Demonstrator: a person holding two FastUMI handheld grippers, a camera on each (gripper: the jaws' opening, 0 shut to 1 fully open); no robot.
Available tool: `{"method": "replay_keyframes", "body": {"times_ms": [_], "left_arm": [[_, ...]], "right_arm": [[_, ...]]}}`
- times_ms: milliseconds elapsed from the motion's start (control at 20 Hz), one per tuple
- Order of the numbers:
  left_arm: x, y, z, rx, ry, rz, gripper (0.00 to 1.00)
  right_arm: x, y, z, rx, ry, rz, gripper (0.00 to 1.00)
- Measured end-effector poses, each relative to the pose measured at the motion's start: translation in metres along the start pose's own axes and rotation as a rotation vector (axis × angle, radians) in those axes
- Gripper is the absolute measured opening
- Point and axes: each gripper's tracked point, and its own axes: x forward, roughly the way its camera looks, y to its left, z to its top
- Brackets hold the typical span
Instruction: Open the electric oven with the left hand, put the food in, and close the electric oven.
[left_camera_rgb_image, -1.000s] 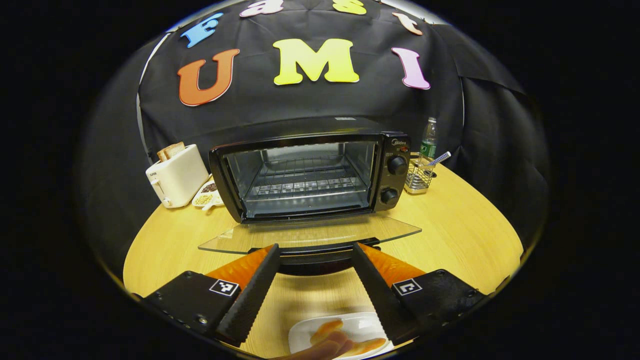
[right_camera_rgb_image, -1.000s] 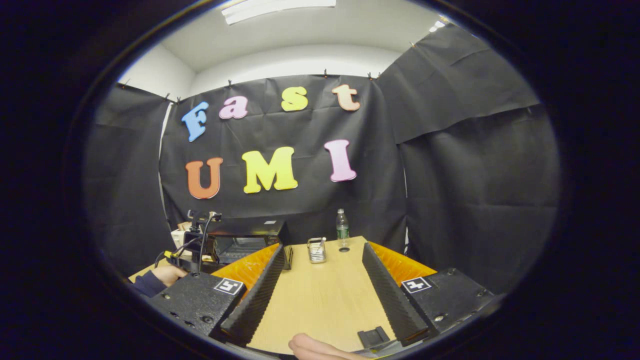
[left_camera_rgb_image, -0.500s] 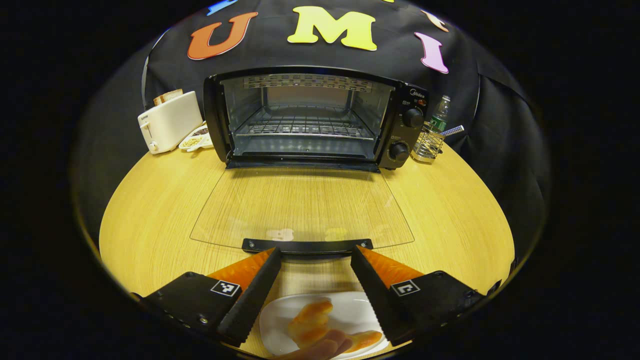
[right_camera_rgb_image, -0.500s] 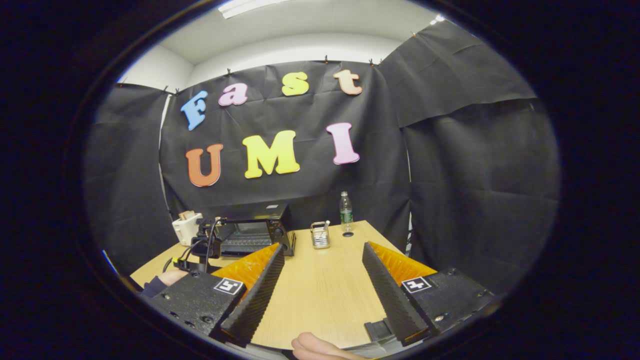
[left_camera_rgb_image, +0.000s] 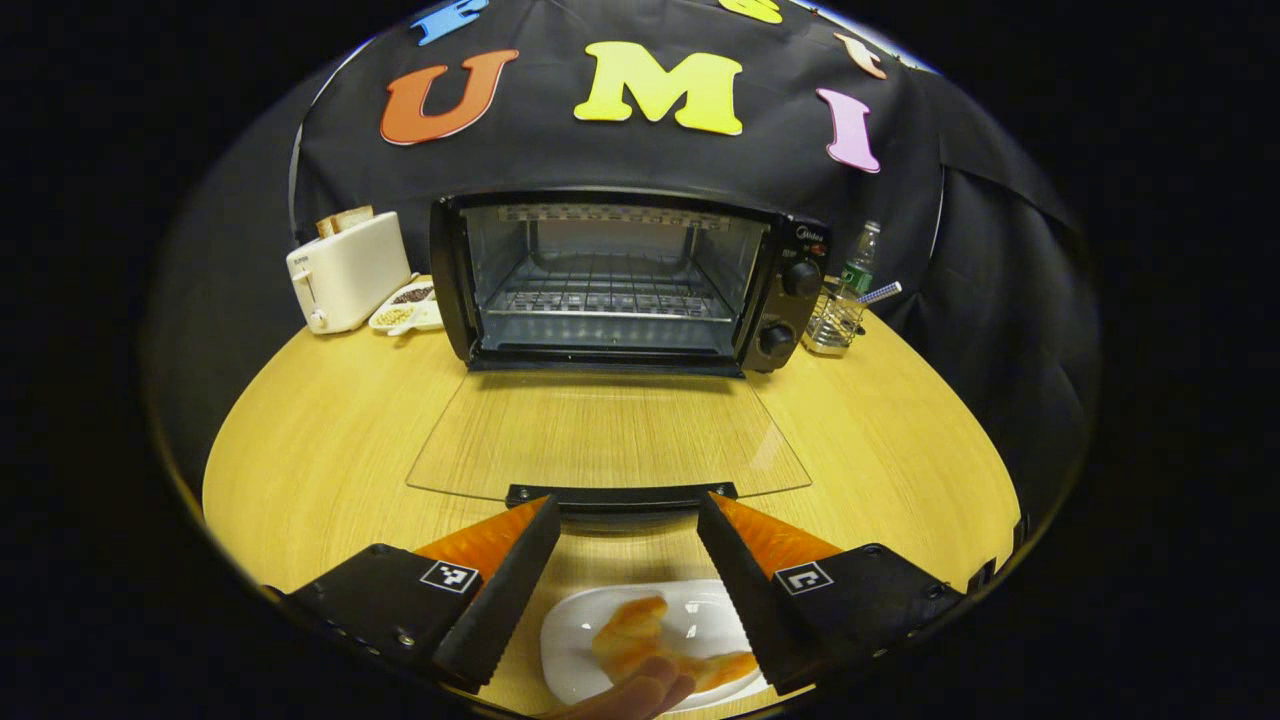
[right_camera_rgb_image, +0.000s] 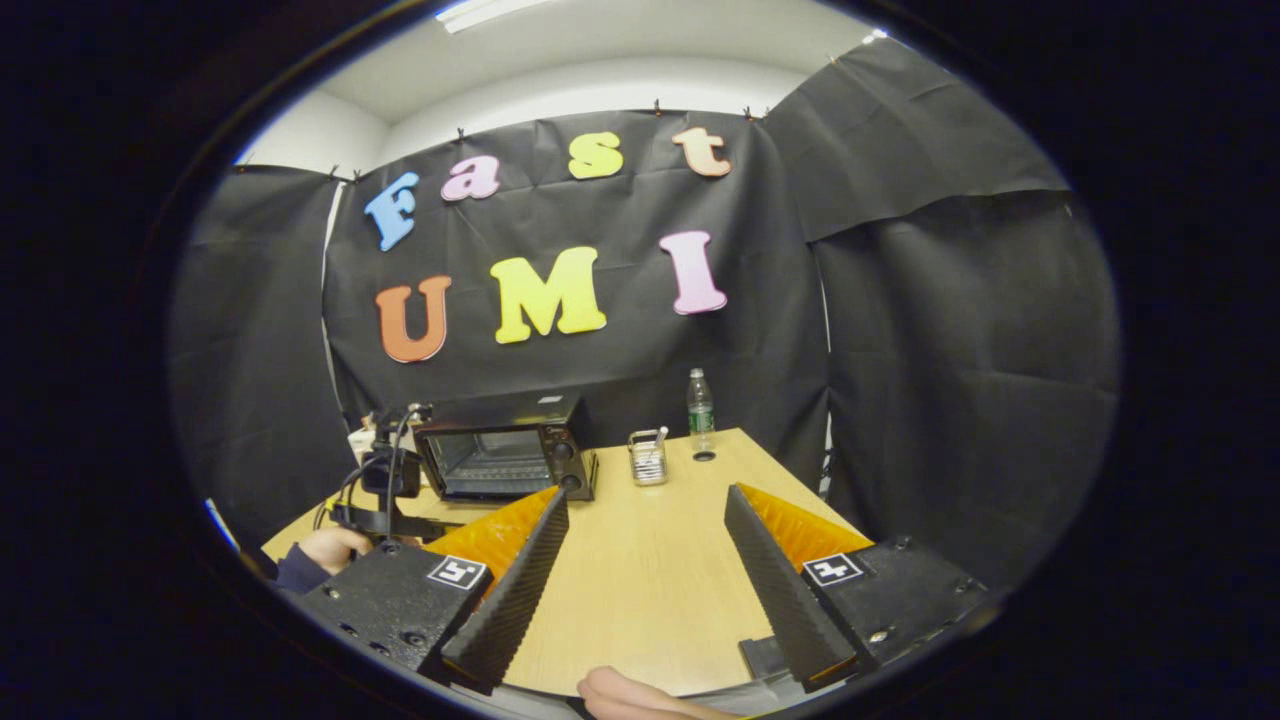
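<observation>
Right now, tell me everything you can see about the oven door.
The oven door is a clear glass panel, swung fully down and lying about flat over the wooden table, whose grain shows through it. It is hinged along the bottom front edge of the black oven. A dark bar handle runs along its near edge. The left gripper hangs just short of that handle, fingers spread, touching nothing. Beyond the door the cavity stands open, with a wire rack inside.

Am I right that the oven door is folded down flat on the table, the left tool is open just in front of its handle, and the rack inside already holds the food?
Not the last part: in the left gripper view the rack is bare, and the food lies on the white plate below the left tool. The oven door is down and that tool is open.
</observation>
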Motion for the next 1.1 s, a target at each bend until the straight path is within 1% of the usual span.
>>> {"method": "replay_keyframes", "body": {"times_ms": [50,150,300,450,600,700,800,850,900,950,1000,1050,1100], "left_arm": [[-0.012,0.004,0.007,0.016,-0.037,0.013,0.92],[-0.04,0.005,0.017,0.036,-0.109,0.01,0.93],[-0.096,0.0,0.036,0.079,-0.249,-0.013,0.93],[-0.156,0.0,0.05,0.126,-0.38,-0.016,0.93],[-0.206,0.008,0.051,0.114,-0.466,-0.023,0.93],[-0.235,0.019,0.047,0.098,-0.515,-0.021,0.94],[-0.258,0.034,0.047,0.079,-0.554,0.0,0.95],[-0.268,0.041,0.05,0.071,-0.577,0.013,0.95],[-0.276,0.047,0.053,0.067,-0.594,0.025,0.95],[-0.282,0.054,0.054,0.058,-0.608,0.041,0.95],[-0.288,0.058,0.056,0.049,-0.617,0.046,0.95],[-0.291,0.06,0.055,0.041,-0.622,0.039,0.95],[-0.294,0.062,0.055,0.034,-0.629,0.036,0.93]], "right_arm": [[0.002,0.006,-0.003,-0.004,0.002,0.02,0.96],[0.009,0.02,-0.015,-0.021,0.022,0.066,0.97],[0.027,0.037,-0.036,-0.07,0.058,0.108,0.99],[0.051,0.063,-0.061,-0.092,0.101,0.162,1.0],[0.07,0.102,-0.08,-0.137,0.131,0.284,0.99],[0.083,0.132,-0.092,-0.184,0.141,0.398,0.98],[0.092,0.158,-0.116,-0.245,0.187,0.504,0.96],[0.094,0.176,-0.129,-0.274,0.21,0.562,0.99],[0.097,0.19,-0.141,-0.302,0.238,0.607,1.0],[0.099,0.201,-0.156,-0.328,0.273,0.641,1.0],[0.1,0.211,-0.169,-0.354,0.305,0.672,0.98],[0.099,0.22,-0.181,-0.365,0.331,0.696,0.98],[0.101,0.228,-0.191,-0.365,0.354,0.717,1.0]]}}
